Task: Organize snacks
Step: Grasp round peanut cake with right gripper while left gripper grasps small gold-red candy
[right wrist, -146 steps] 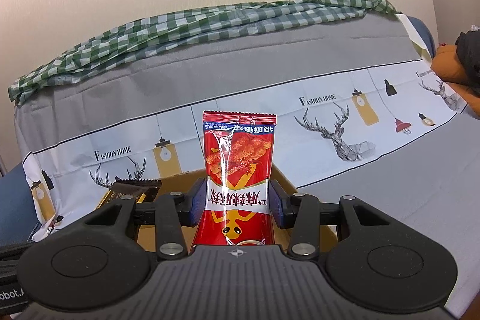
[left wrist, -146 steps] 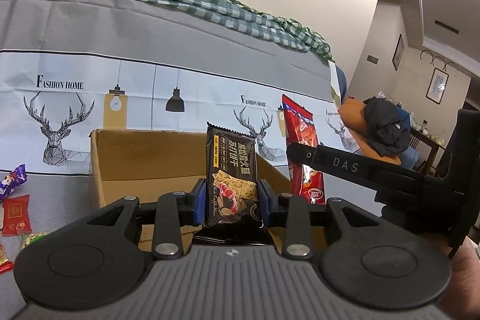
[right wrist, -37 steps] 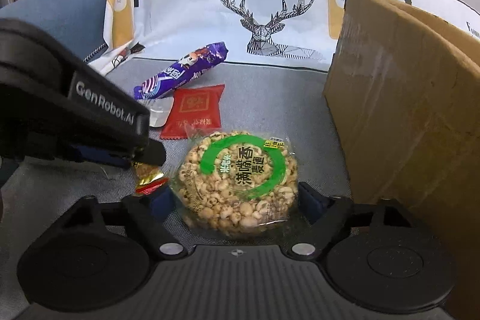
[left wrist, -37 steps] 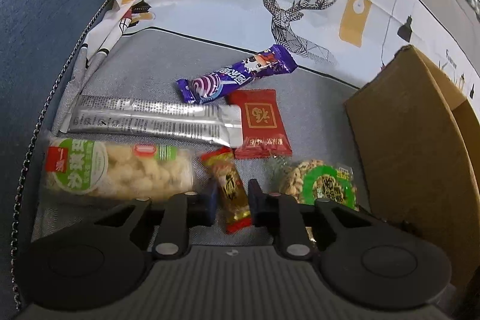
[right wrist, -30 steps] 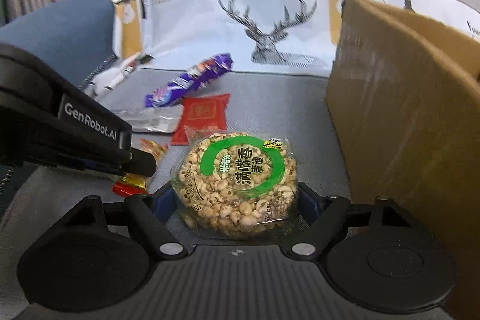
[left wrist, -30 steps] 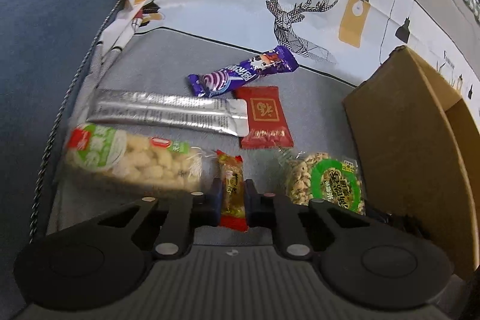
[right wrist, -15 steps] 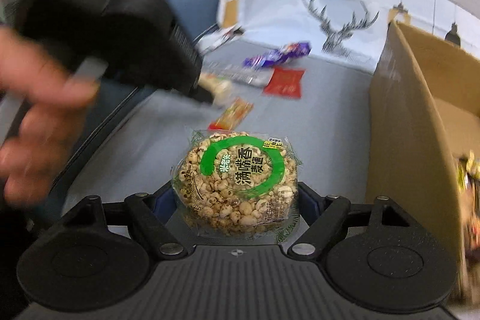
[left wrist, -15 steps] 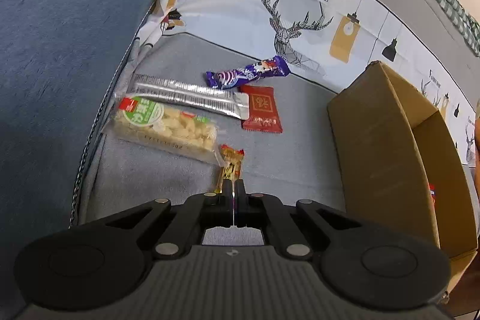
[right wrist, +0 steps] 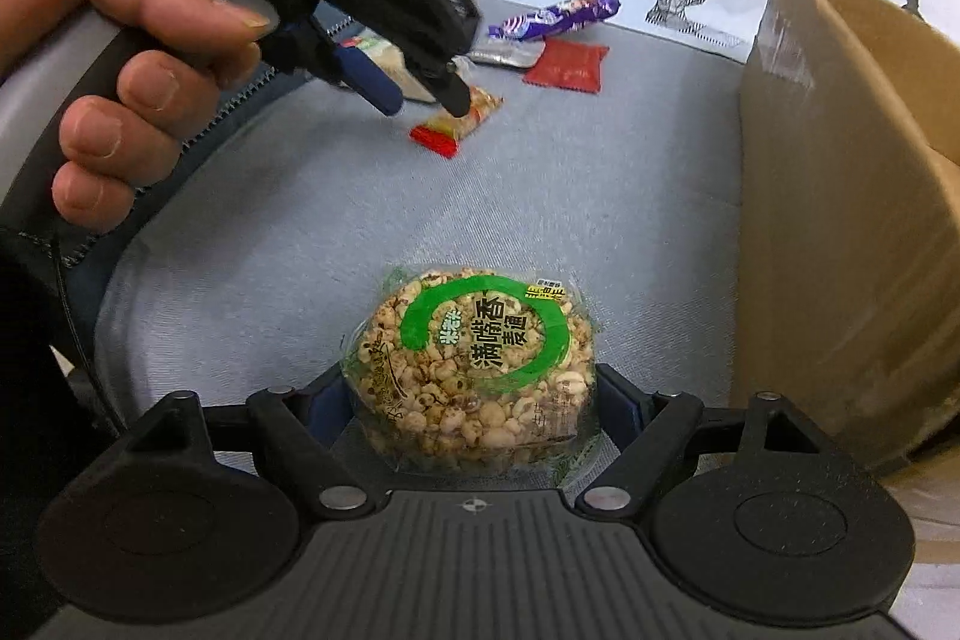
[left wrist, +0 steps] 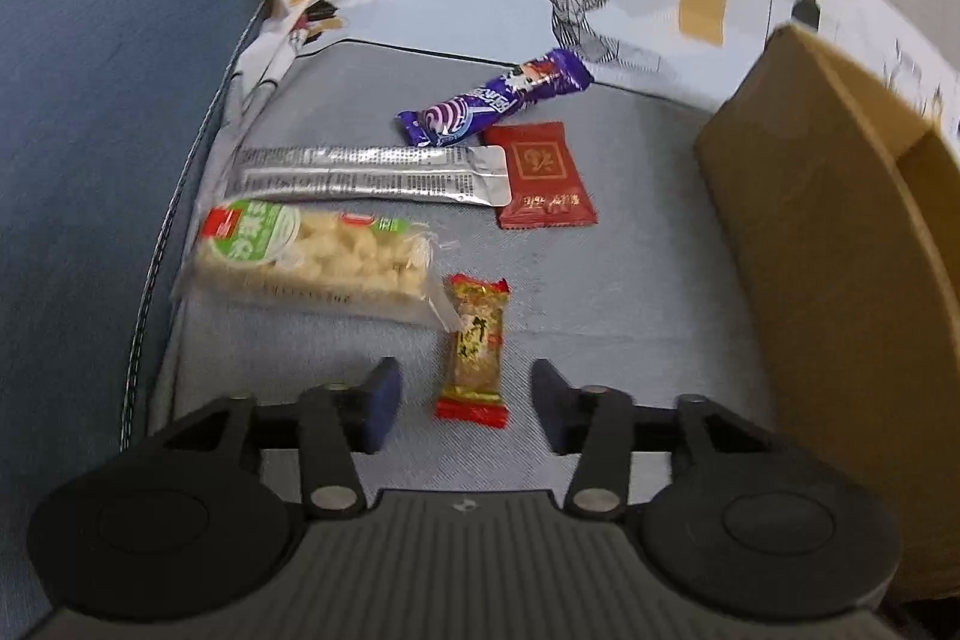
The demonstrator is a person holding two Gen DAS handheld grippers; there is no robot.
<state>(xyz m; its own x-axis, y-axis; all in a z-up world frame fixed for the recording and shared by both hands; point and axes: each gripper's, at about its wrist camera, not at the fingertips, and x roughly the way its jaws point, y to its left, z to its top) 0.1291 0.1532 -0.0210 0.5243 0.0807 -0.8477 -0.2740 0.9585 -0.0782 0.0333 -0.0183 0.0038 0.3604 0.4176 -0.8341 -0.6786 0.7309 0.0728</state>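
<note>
Broadly, a grey fabric seat (left wrist: 630, 280) filled the scene, with an open cardboard box (left wrist: 840, 232) standing at its right edge and loose snacks scattered to the left and far side. Judging by this, the step in hand was gathering snacks off the seat for the box. The right gripper (right wrist: 474, 400) pinched a round puffed-grain cake (right wrist: 474, 358) with a green ring label between its widely set pads, though its jaws were easing open, and held it just left of the box wall. The left gripper (left wrist: 462, 394), gripped by a hand (right wrist: 120, 58), hovered with its jaws opening and nothing held; a small red-and-gold candy bar (left wrist: 477, 346) lay on the seat between them, untouched. Further off lay a clear pack of pale puffs (left wrist: 312, 262), a long silver packet (left wrist: 372, 175), a red sachet (left wrist: 543, 175) and a purple bar (left wrist: 495, 103). Half a second earlier the left jaws were pressed shut short of the candy; now they straddled it. Next, probably, the left jaws would need to lower and close on the candy, and the cake to be lifted over the box rim.
</note>
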